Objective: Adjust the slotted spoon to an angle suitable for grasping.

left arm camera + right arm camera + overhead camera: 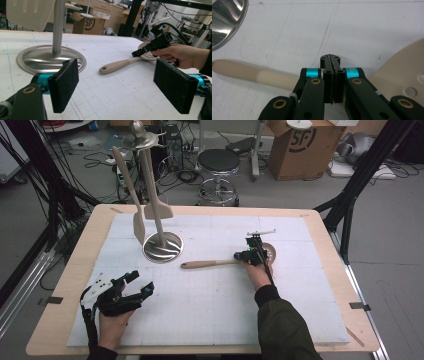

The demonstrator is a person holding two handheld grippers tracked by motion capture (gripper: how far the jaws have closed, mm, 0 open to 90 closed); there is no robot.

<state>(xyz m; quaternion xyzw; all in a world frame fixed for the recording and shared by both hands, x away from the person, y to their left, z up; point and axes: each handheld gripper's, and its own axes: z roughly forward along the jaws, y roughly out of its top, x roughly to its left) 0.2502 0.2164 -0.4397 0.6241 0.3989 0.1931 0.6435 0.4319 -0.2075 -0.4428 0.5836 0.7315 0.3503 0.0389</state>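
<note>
Work in hand: judged to be picking the skimmer (225,263) off the mat (210,315) for hanging on the rack (161,245), where two spatulas (137,220) already hang.
Skimmer: lies flat on the mat, right of the rack base, handle toward the rack, holed head under the right gripper (254,254).
Right gripper: jaws pressed together with nothing between them, poised over the neck where handle meets head (287,81); whether it touches cannot be told.
Left gripper: (134,285) jaws wide, nothing held, resting on the near left of the mat, facing the rack base (50,58) and the skimmer handle (117,66).
Advice: the right jaws must part before any grip; straddle the handle crosswise near the neck, close squarely, lift level.
Risk: a flat, slim handle may slide on the mat or pivot if pinched off-centre.
Hanging: the hole at the handle end must stay clear of the pads.
</note>
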